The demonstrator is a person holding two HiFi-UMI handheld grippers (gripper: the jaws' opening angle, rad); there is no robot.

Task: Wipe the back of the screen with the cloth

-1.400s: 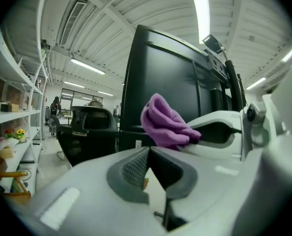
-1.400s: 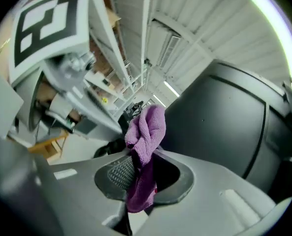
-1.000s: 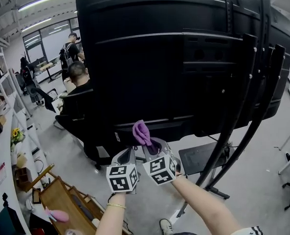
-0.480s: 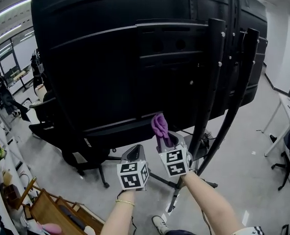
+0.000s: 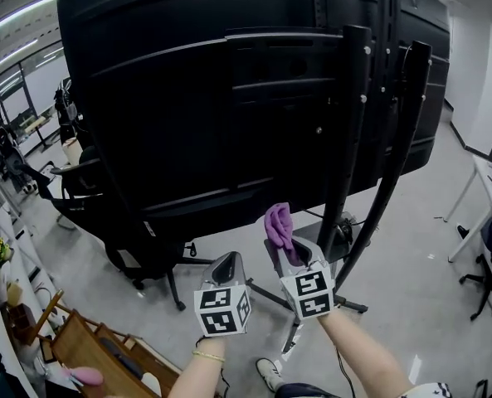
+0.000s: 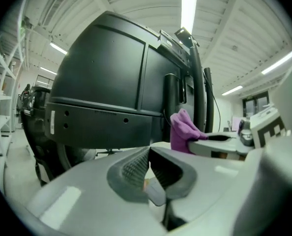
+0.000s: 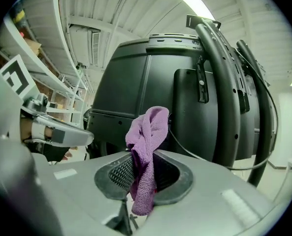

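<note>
Nearest, the left gripper waits low with its jaws closed on nothing, and the right gripper pinches the purple cloth. Since half a second ago the cloth has dropped slightly, just below the lower edge of the screen, near the stand post. I judge that one stroke is finished, and the cloth must rise again to touch the back panel.
</note>
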